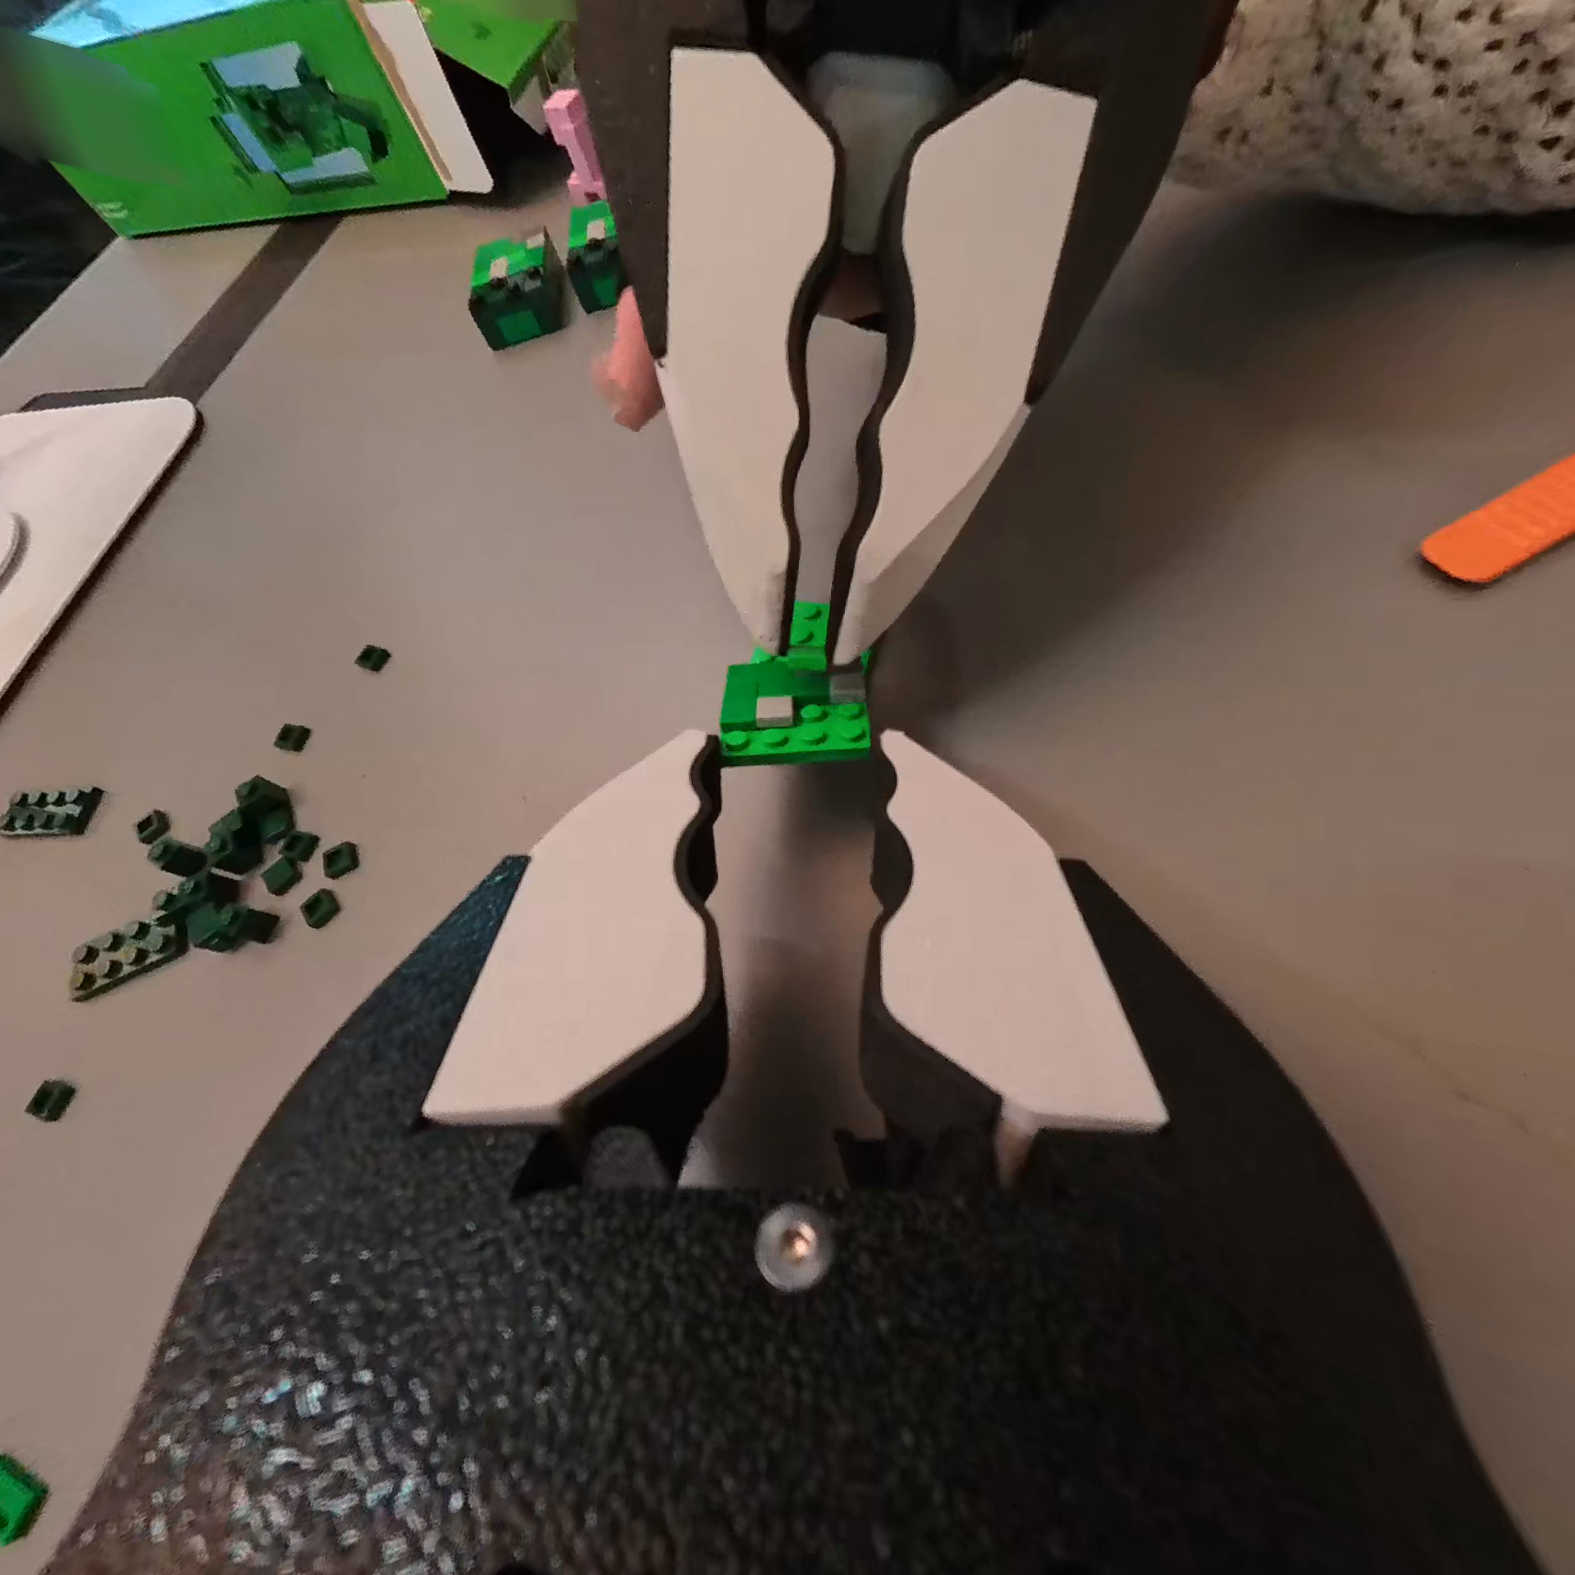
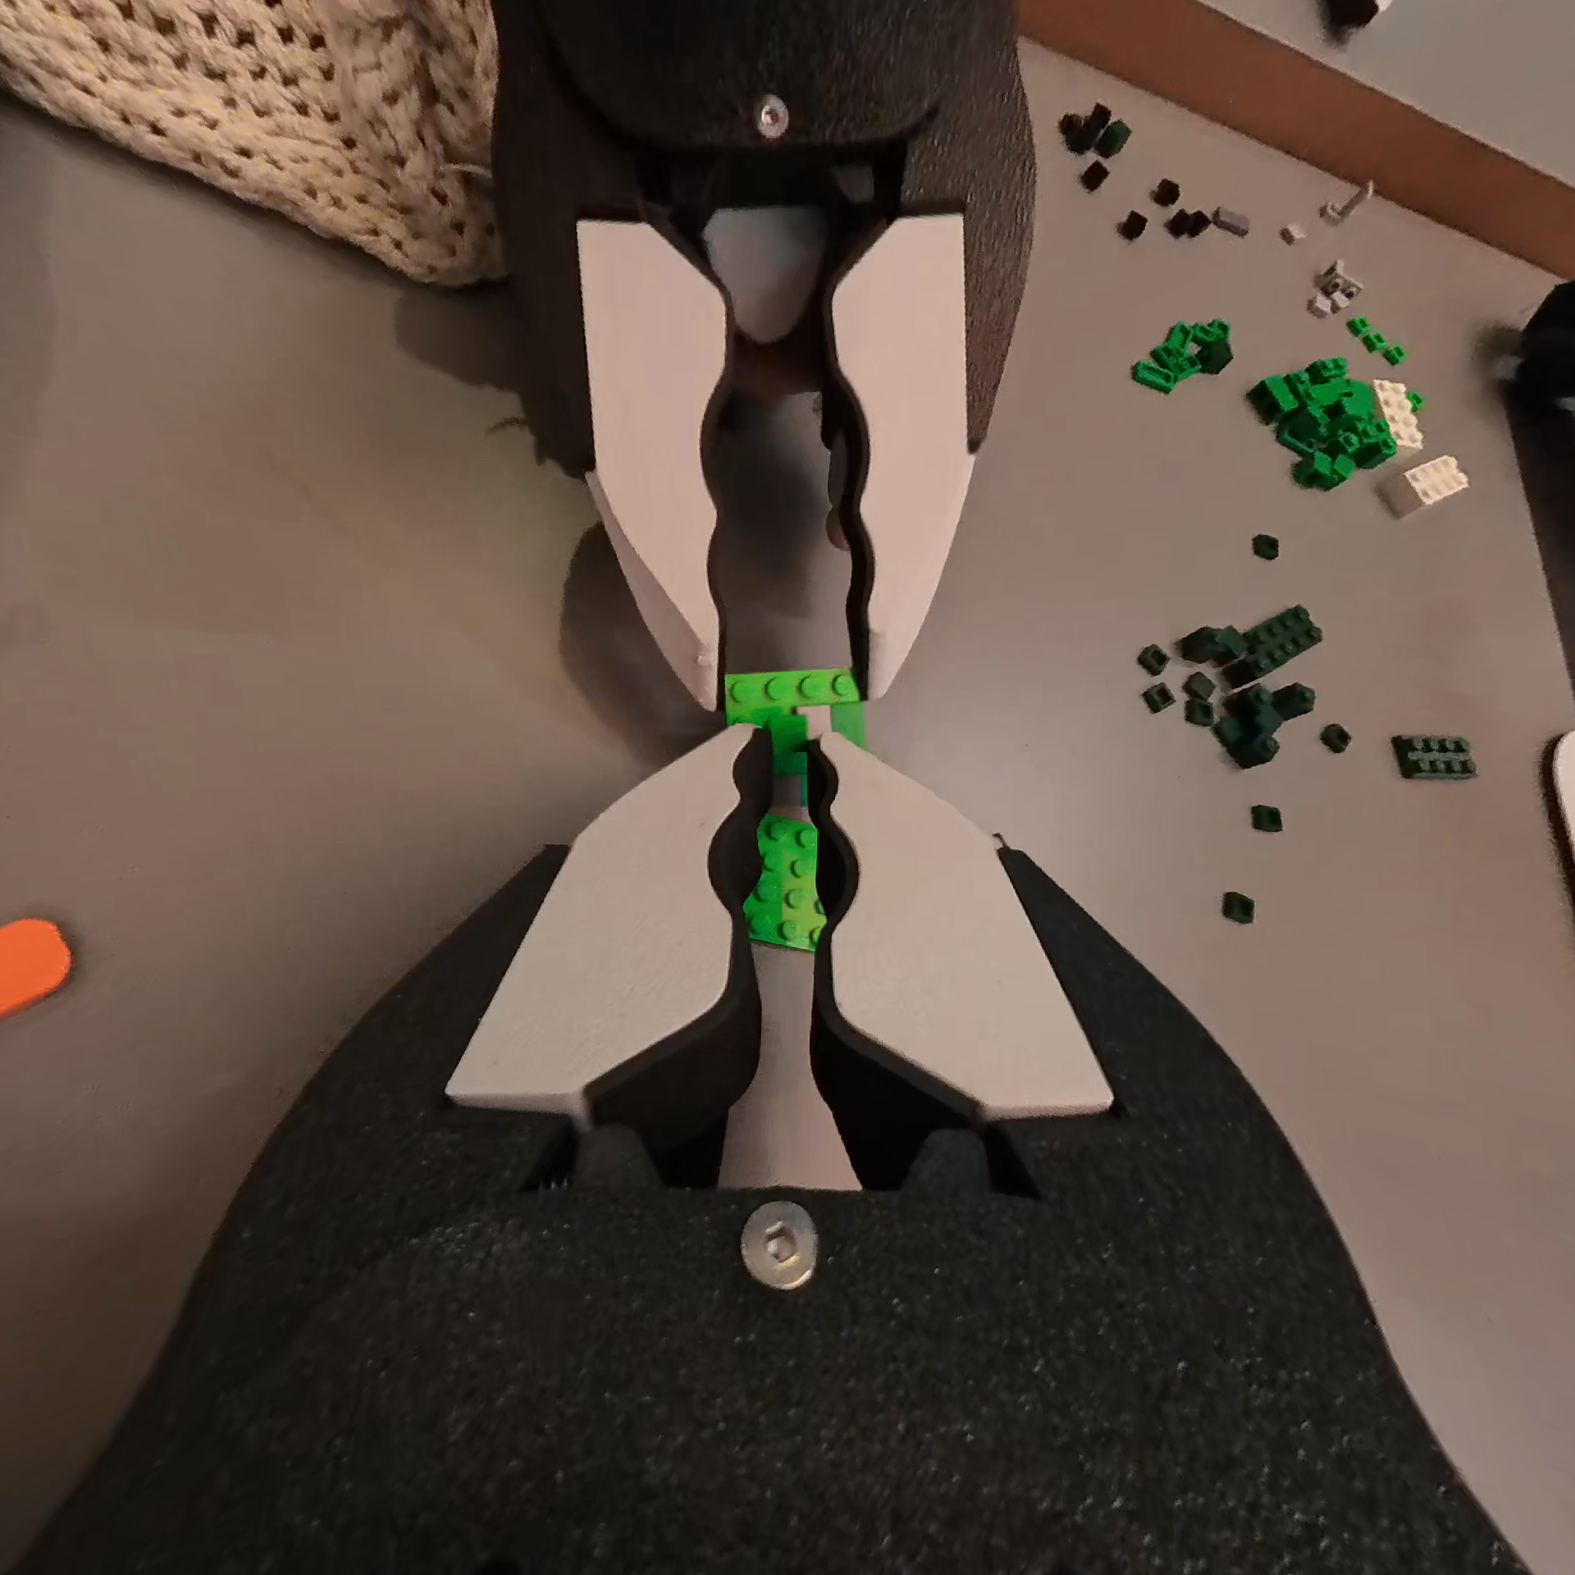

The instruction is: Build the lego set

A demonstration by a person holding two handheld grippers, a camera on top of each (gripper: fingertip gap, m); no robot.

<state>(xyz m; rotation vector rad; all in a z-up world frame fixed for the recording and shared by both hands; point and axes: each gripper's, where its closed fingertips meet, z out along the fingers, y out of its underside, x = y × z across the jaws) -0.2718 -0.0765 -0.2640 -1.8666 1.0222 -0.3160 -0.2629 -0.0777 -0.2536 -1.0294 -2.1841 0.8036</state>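
Observation:
A bright green plate assembly [image 1: 797,716] with small grey and dark green tiles lies on the grey table [image 1: 1193,810]. My left gripper [image 1: 797,750] is shut on its near end, one fingertip on each side. It also shows at the top of the right wrist view [image 2: 793,677]. My right gripper [image 2: 788,750] comes from the opposite side and is shut on a narrow green plate [image 2: 788,878] that meets the assembly [image 2: 793,695]. It also shows in the left wrist view [image 1: 810,635]. Whether that plate is seated on the assembly is hidden by the fingertips.
Loose dark green pieces [image 1: 213,869] lie left of my left gripper. Bright green pieces [image 2: 1329,418] and white bricks [image 2: 1423,486] lie farther off. Two small green builds [image 1: 516,290], a pink figure [image 1: 579,145], a green box [image 1: 247,128], an orange tool [image 1: 1500,528] and a knit cloth [image 1: 1406,85] ring the table. Left and right tips are no more than a few centimetres apart.

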